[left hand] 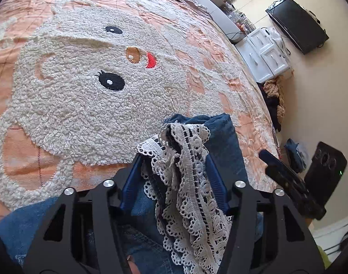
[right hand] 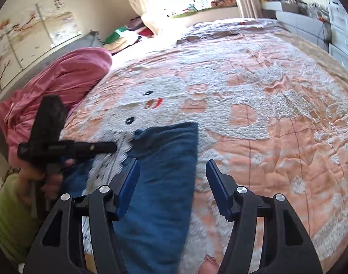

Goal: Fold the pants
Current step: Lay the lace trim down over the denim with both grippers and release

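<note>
Both wrist views look closely down onto one bedspread [left hand: 82, 105].

Bed [right hand: 276, 137] w/ peach bear blanket: jeans [right hand: 164, 182], pink duvet [right hand: 66, 77].

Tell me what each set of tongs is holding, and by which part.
The left tongs grip the denim pants by their white lace trim. The right tongs are open, holding nothing.

Blue denim pants [left hand: 221, 134] with white lace trim [left hand: 192, 182]; fluffy, quilted bedspread [left hand: 66, 105].
</note>
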Motion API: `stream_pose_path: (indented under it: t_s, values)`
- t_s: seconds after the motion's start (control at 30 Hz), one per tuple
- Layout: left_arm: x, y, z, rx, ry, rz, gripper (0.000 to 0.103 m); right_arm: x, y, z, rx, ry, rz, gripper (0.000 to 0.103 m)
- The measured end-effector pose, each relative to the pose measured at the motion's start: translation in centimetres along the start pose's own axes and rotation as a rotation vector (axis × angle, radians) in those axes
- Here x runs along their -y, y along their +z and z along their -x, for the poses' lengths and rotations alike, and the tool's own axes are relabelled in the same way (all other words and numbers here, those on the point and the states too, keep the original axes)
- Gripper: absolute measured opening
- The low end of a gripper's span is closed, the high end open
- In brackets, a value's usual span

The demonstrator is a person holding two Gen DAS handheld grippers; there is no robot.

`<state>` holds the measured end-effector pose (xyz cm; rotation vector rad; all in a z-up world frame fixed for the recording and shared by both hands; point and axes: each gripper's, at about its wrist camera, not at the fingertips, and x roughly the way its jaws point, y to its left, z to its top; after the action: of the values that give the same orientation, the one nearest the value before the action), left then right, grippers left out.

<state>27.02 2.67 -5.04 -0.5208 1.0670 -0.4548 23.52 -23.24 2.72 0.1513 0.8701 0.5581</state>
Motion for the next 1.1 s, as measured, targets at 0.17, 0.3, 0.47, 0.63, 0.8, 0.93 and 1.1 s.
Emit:
stream_pose_path:
  t_s: [0.17, 0.3, 0.47, 0.63, 0.8, 0.93, 1.1]
  values:
    - [-0.5, -0.2, 0.2, 0.000, -0.029, 0.008, 0.021, 2.2, 2.3, -5.9, -0.139, 0.050, -0.113, 0.048]
    - [-0.2, -0.6, 0.5, 0.008, 0.042, -0.032, 0.021, 3.6, 1.6, -7.2, -0.143, 0.056, -0.164, 0.023]
    - [0.3, -0.8, -0.5, 0.025, 0.160, -0.101, 0.030, 1.7, 1.3, -8.0, -0.128, -0.075, -0.030, 0.024]
    - [1.2, -1.6, 1.4, 0.077, 0.231, -0.134, 0.040, 1.8, 1.3, -4.7, -0.061, -0.057, -0.012, 0.042]
    - [3.8, -3.7, 5.1, 0.156, 0.285, -0.180, 0.048, 0.4, 0.0, 0.3, -0.019, -0.041, 0.063, 0.052]
    - [6.4, -7.5, 6.2, 0.172, 0.275, -0.208, 0.050, -0.6, -2.8, 2.8, -0.010, -0.021, 0.094, 0.060]
    - [9.2, -11.2, 5.3, 0.166, 0.392, -0.298, 0.052, -1.7, -6.3, 4.1, -0.053, -0.041, 0.148, 0.063]
